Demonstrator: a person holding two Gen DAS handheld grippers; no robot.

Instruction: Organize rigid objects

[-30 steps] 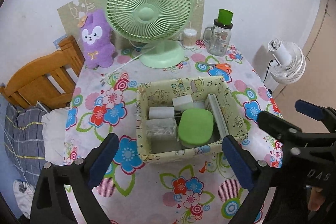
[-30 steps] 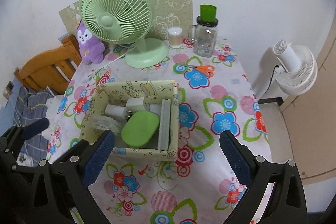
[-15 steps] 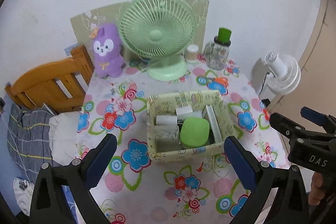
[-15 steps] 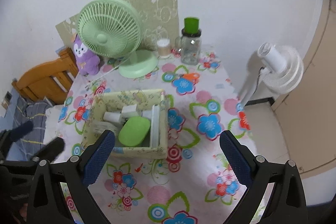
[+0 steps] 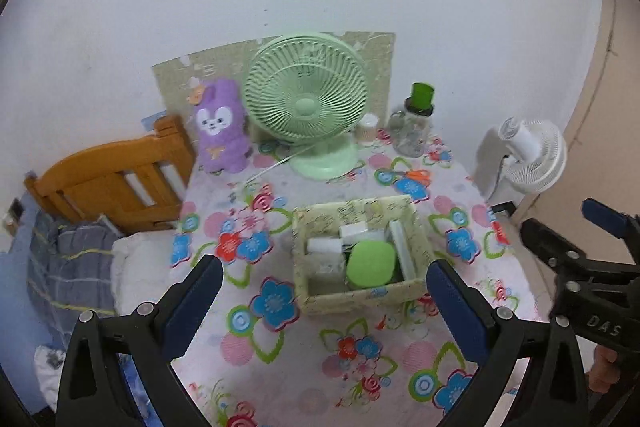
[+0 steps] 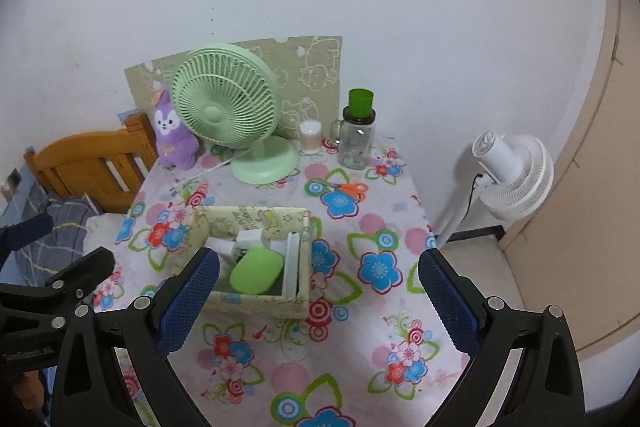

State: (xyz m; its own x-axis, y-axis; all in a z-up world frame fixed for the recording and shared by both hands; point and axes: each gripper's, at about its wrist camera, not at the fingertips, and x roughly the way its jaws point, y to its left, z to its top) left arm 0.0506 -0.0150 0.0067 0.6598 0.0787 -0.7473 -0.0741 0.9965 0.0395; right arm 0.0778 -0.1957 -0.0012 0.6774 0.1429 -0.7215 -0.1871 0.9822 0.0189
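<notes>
A: Hovering over the near edge of the tabletop (image 6: 400, 307), both tools carry nothing. The left gripper (image 5: 324, 301) has its pads spread wide, and the right gripper (image 6: 316, 297) is spread just the same.

B: And the rigid things?

A: Between the spread pads in the left view, at about 12 o'clock from the left gripper, sits the patterned box (image 5: 362, 301). Inside it a green rounded case (image 5: 370, 269) lies at the near side, a long white bar (image 5: 402, 253) leans along the 3 o'clock wall, and small white blocks (image 5: 352, 230) crowd the 12 o'clock end.

B: So which step is this?

A: My guess: the gathering looks finished, or close to it. Farther out, at 1 o'clock from the box, orange-handled scissors (image 6: 350, 188) lie loose on the cloth.

B: Next move?

A: If they belong in, a long forward reach past the box, then pinching low. Beyond them the jar (image 6: 356, 139) and green fan (image 6: 226, 97) stand near.
</notes>
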